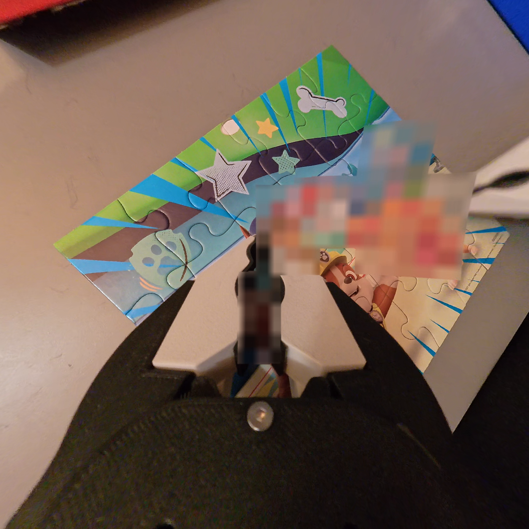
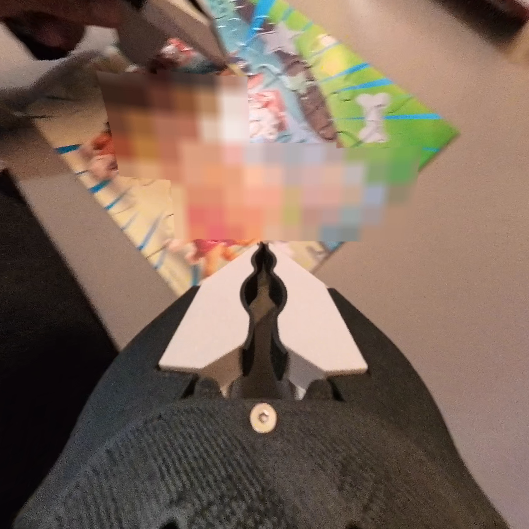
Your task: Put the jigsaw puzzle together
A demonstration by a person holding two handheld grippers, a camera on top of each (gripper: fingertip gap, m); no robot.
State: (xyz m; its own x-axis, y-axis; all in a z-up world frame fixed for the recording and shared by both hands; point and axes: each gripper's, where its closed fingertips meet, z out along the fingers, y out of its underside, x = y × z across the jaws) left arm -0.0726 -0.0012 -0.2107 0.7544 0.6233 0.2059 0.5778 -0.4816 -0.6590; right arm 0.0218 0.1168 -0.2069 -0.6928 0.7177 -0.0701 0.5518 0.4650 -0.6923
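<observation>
An assembled jigsaw puzzle [image 1: 183, 197] with green and blue rays, stars, a bone and cartoon dogs lies flat on a beige table [image 1: 86, 128]. Part of it is under mosaic patches. My left gripper [image 1: 252, 243] hovers over the puzzle's near half. Its white fingers [image 1: 309, 315] are shut, and I see nothing between them, though a patch covers much of the seam. In the blurred right wrist view the same puzzle [image 2: 357, 94] lies ahead. My right gripper [image 2: 262, 244] is shut, its tips meeting over the puzzle's near edge. Its grasp is bare.
A red object [image 1: 25, 11] lies at the table's far left and a blue one [image 1: 515, 20] at the far right. A white object [image 1: 501, 189] sits beside the puzzle's right corner. A dark area [image 2: 28, 286] borders the table on the left. Left tips to right tips: about 15 centimetres. The assembled jigsaw puzzle [image 1: 183, 197] is closer to my left gripper, around 6 centimetres from its tips; the right tips are 20 centimetres off. It is also in sight in the right wrist view [image 2: 267, 16].
</observation>
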